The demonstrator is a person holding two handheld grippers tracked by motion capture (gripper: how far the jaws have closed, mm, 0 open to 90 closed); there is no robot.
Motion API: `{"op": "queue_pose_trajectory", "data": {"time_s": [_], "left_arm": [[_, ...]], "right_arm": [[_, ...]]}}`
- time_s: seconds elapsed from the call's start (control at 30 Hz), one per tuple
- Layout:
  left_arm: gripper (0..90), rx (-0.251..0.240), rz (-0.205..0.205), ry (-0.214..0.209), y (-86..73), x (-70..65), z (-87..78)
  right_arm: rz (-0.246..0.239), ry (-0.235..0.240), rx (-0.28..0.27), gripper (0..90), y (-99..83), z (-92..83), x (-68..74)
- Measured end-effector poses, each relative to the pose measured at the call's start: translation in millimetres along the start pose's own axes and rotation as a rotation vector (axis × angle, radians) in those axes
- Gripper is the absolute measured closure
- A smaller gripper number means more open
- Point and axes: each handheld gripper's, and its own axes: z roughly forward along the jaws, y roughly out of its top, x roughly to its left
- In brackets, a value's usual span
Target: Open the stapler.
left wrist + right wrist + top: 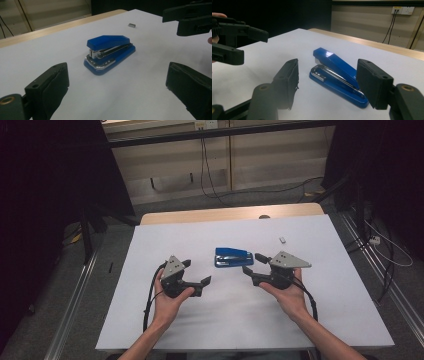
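Here right tool (327, 82) jaws apart flanking stapler (337, 75); left tool (117, 87) apart; high view adds staple block (282, 239).

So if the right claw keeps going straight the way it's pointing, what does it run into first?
Most likely the blue stapler. The right claw stands open and aimed at the stapler's rear end, which lies just ahead between its jaws with nothing in between. Exact depth is hard to judge.
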Motion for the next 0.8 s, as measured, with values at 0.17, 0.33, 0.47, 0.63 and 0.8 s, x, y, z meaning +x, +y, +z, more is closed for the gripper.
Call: {"op": "queue_pose_trajectory", "data": {"time_s": [0.17, 0.33, 0.47, 0.63, 0.8], "left_arm": [[4.7, -0.004, 0.003, 0.008, 2.8, 1.3, 6.6], [4.4, -0.013, 0.000, 0.014, 5.8, 3.6, 14.5], [4.9, -0.002, 0.020, 0.008, 10.2, 6.6, 18.3], [4.4, -0.033, -0.002, 0.035, 17.2, 14.5, 17.1], [4.5, -0.022, 0.001, 0.049, 19.6, 22.6, 27.5]], "right_arm": [[0.005, 0.012, 0.000, 41.7, 3.7, 8.5, -1.2], [0.003, 0.024, 0.005, 47.6, 3.9, 18.7, -1.6], [0.008, 0.042, 0.008, 51.3, 6.3, 26.8, -0.8], [0.018, 0.040, 0.000, 59.0, 14.5, 31.1, -5.4], [0.009, 0.036, 0.012, 68.5, 15.0, 37.4, -7.4]]}}
